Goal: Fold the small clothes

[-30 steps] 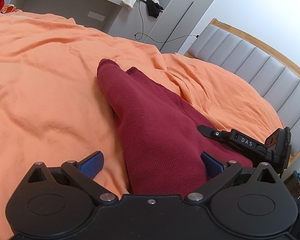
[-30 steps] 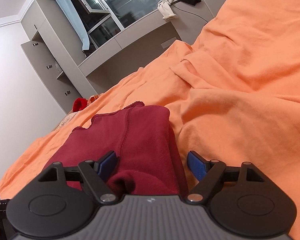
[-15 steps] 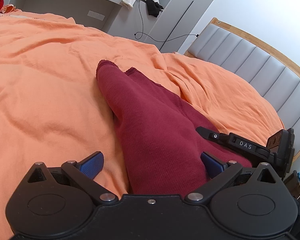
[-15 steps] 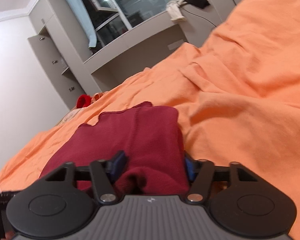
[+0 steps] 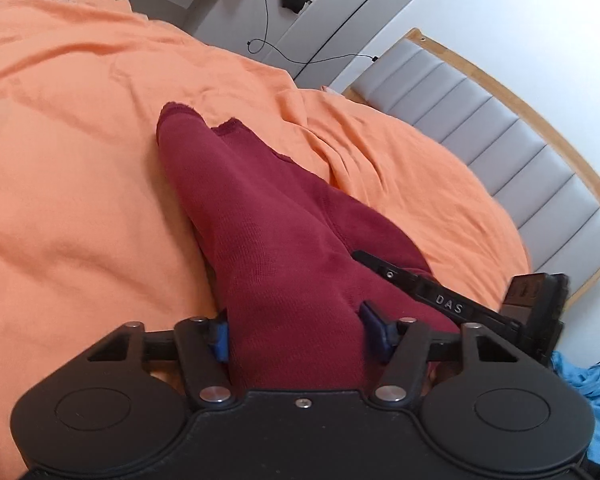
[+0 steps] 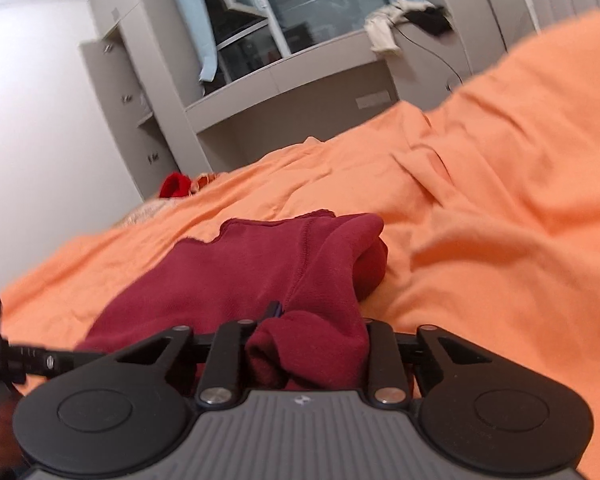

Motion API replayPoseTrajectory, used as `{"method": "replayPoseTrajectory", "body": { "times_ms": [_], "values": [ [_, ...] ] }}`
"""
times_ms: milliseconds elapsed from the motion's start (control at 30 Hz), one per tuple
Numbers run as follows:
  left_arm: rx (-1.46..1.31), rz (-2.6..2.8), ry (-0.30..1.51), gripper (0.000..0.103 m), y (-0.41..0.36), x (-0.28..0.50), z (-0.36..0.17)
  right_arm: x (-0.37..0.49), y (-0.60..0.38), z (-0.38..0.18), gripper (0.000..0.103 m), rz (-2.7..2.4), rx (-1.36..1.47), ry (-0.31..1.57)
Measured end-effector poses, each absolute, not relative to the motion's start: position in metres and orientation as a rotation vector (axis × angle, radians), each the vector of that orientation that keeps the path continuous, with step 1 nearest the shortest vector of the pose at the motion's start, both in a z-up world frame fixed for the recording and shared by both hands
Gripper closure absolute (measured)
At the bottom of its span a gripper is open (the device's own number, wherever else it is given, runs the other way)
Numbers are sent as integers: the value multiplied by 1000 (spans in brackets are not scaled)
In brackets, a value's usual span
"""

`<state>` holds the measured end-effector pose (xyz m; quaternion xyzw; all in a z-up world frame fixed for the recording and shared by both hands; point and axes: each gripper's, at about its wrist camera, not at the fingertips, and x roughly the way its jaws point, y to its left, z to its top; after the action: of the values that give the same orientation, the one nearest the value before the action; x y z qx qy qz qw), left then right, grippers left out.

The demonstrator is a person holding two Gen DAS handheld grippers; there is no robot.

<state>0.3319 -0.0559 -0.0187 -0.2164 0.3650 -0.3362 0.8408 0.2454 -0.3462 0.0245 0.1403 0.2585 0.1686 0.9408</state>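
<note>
On rumpled orange bedding (image 5: 80,184), seemingly ribbed maroon garment (image 5: 268,240) lies bunched.

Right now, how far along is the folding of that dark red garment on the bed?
Early. The dark red garment already lies lengthwise on the orange bedspread, apparently doubled over. In hand: the left gripper and right gripper have just been closing, each pinching fabric at the near end. Left: carrying that end over to the far hem and smoothing it.

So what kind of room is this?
Most likely a bedroom. There's a big bed with an orange cover and a padded grey headboard, plus built-in cupboards by the window. A dark red garment lies on the bed.
</note>
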Motion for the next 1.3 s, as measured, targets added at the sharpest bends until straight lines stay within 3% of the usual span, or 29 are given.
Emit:
{"method": "replayPoseTrajectory", "body": {
  "times_ms": [100,267,600,767,967,1067,1133,1200,1300],
  "values": [
    [-431,-687,737,58,-58,329,-11,238,-337,36,79,331,217,488],
    [-312,-648,625,64,-56,318,14,230,-314,61,80,348,132,384],
    [-187,-442,361,60,-4,320,43,281,-239,87,80,449,69,234],
    [-276,-354,566,52,10,352,8,323,-216,52,78,447,71,405],
    [-371,-353,622,39,22,355,-1,337,-253,24,58,425,307,501],
    [-353,-335,618,33,19,353,-2,337,-257,24,53,419,313,498],
    [-346,-311,618,23,21,355,-3,333,-257,25,44,414,299,484],
    [-351,-289,619,16,22,352,-4,330,-257,29,29,408,297,466],
    [-364,-269,614,8,29,341,-4,321,-261,33,18,399,300,446]
  ]
}}
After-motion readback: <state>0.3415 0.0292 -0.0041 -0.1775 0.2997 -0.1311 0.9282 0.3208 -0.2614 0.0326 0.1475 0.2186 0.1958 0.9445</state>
